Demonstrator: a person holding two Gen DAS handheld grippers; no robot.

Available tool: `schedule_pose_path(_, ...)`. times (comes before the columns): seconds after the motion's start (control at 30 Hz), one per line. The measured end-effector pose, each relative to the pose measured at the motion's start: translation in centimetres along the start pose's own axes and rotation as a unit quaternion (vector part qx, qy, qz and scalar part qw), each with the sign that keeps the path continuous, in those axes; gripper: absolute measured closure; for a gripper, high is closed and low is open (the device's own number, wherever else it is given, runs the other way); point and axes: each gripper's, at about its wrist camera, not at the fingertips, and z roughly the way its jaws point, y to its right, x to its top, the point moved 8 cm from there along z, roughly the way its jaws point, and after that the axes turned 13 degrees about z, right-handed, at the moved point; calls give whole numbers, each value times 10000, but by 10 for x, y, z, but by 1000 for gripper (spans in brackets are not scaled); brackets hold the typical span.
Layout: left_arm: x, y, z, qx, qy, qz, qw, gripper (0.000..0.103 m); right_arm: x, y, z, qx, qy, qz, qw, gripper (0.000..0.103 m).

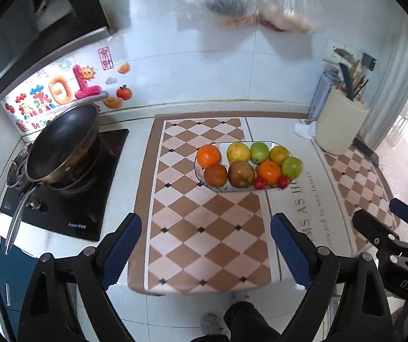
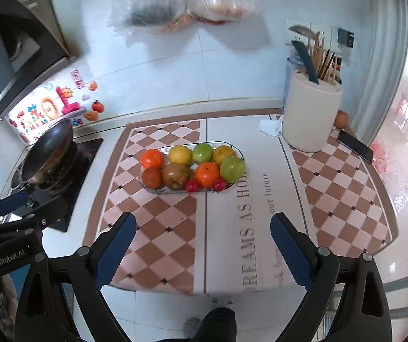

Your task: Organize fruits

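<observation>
Checkered brown-and-cream mat (image 1: 204, 233) covers the counter centre, its near end draped over the counter's front edge. Oval glass plate (image 1: 272, 144) sits on the mat's far half, straddling the seam with the white lettered mat (image 2: 232, 228) on its right.

Fruits all on the plate, two rows, touching:
- back row: orange (image 1: 208, 156), yellow fruit (image 1: 238, 152), green apple (image 1: 259, 152), yellowish citrus (image 1: 279, 155)
- front row: dark red-orange fruit (image 1: 215, 174), brown pear-like fruit (image 1: 241, 173), second orange (image 1: 269, 172), second green apple (image 1: 292, 168)
- two small red fruits (image 1: 259, 183) at the near rim

Left gripper (image 1: 206, 249) released, jaws wide, nothing between them, raised well clear of the plate on the near side. Right gripper (image 2: 204, 252) likewise spread wide and empty, just beside the left one, on its right.

Open room: the whole near half of both mats between plate and counter edge is bare.

Edges and obstacles: wok (image 1: 61, 145) on the black cooktop (image 1: 69, 199) to the left, handle pointing toward the near edge. Cream utensil holder (image 2: 310, 114) at far right, dark phone (image 2: 355, 146) flat just beyond it near the curtain. Plastic bags (image 2: 186, 0) hang on the tiled wall above the plate. Person's dark trouser leg (image 2: 218, 325) visible below the counter edge.
</observation>
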Motion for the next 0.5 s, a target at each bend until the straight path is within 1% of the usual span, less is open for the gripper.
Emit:
schedule_pose_path(0.13, -11, 0, -34, -9, 130, -30, 9999, 10, -17, -5, -41, 47, 104, -45, 9999, 5)
schedule_pose_path(0.3, -25, 1, -75, 39, 285, -131, 9995, 10, -29, -10, -90, 165, 304, -41, 9994, 5)
schedule_pose_path(0.5, -41, 7, -104, 28, 273, -219, 9994, 10, -39, -9, -132, 344, 359, -55, 9987, 5)
